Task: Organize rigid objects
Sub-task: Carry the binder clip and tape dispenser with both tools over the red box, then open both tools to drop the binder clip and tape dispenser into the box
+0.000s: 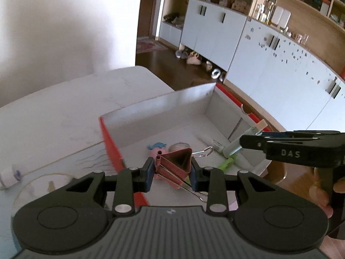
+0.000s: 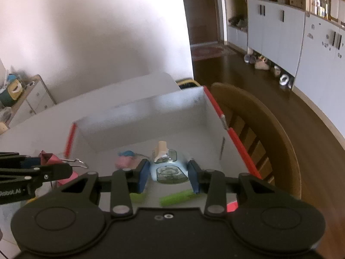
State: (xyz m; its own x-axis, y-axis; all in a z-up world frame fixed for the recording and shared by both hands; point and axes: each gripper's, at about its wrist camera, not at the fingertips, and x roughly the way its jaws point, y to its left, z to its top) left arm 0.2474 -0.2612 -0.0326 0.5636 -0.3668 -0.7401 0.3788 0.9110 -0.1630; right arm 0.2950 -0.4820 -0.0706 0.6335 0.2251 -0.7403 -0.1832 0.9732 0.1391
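My left gripper [image 1: 172,170] is shut on a pink binder clip [image 1: 175,161] and holds it above the near edge of the red-and-white box [image 1: 163,105]. It also shows at the left of the right wrist view [image 2: 50,159]. My right gripper [image 2: 168,172] is shut on a light blue correction-tape dispenser [image 2: 167,169] over the box [image 2: 140,112]; it shows from the side in the left wrist view [image 1: 237,144]. A pink-and-blue toy [image 1: 157,149] and a green item [image 2: 176,197] lie inside the box.
The box sits on a white table [image 1: 54,116]. A glass plate [image 1: 38,185] and a small white roll [image 1: 8,177] lie at the left. A wooden chair [image 2: 258,125] stands right of the box. Cabinets [image 1: 280,60] line the far wall.
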